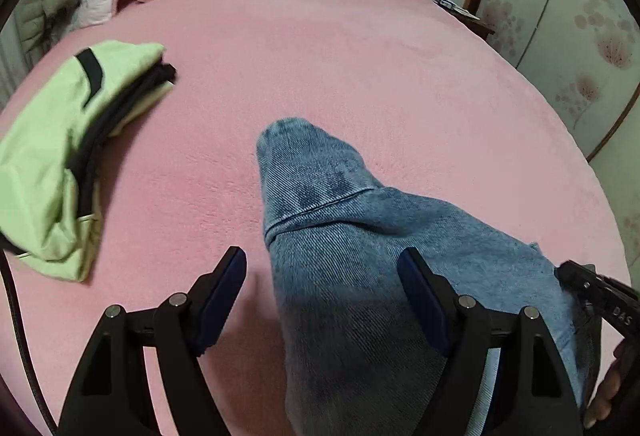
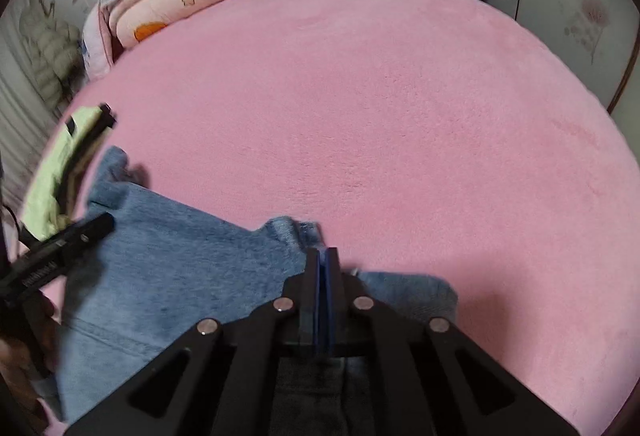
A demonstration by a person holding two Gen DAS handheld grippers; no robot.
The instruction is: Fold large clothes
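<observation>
Denim fills the bottom of both wrist views: the jeans (image 1: 360, 256) lie on the pink bed (image 1: 360, 67), bunched under and in front of my two tools. My left gripper (image 1: 322, 276) has its jaws spread wide, and nothing is pinched; the cloth passes between and beneath them, with the left pad over bare bedding and the right pad over denim. My right gripper (image 2: 322, 264) has its jaws pressed together, and I judge they pinch a thin edge of the jeans (image 2: 180, 268), since cloth rises right up to the tips, though the contact itself is hidden behind the pads. In the left view a rounded fold of the jeans runs away from me up the bed, so I read the long axis as pointing roughly forward from the left jaws, while the rest of the garment trails off toward the right gripper (image 1: 592, 292), which shows at that view's right edge. Off to the left sits a green jacket (image 1: 68, 155), already folded and well apart from the denim. For the next move, my left hand is the nearer one to the free fold, and I would close it on the cloth directly ahead.
</observation>
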